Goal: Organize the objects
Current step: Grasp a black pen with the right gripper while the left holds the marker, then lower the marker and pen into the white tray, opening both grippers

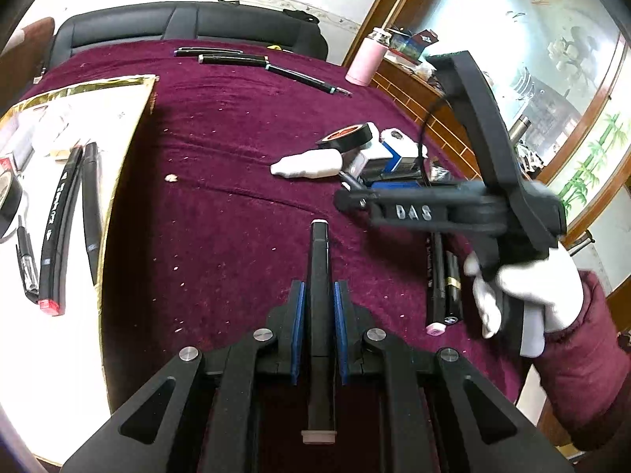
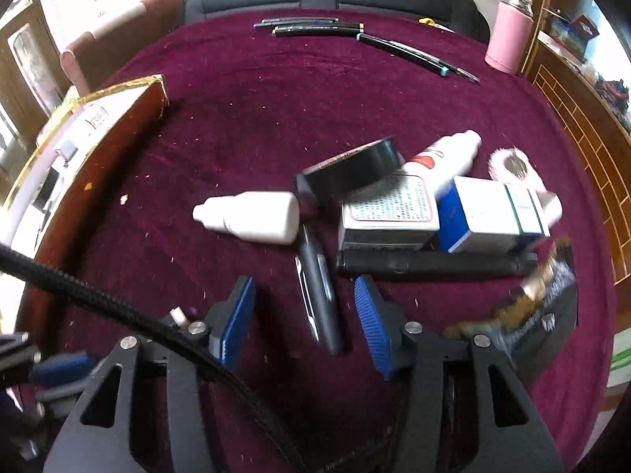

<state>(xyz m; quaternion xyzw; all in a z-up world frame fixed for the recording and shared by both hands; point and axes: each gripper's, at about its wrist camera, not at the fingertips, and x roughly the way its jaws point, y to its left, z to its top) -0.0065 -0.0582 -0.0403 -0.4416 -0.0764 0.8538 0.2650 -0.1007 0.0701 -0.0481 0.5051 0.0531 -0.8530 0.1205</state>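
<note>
A black marker (image 1: pixel 319 315) is clamped between the left gripper (image 1: pixel 319 299) pads, sticking out past the fingertips (rear end cut off below). The right gripper (image 2: pixel 305 315) is spread wide, nothing held, with a dark pen (image 2: pixel 319 299) lying between its fingers, partly blurred. Just ahead, a white bottle (image 2: pixel 252 216) and tape roll (image 2: pixel 351 169) are seen.

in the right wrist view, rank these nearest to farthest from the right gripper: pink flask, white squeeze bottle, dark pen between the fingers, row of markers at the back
1. dark pen, on the cloth between the open right gripper fingers.
2. white squeeze bottle, lying on its side just ahead, slightly left.
3. row of markers and pink flask, both at the table's far edge, markers centre, flask far right; too close to call.
</note>
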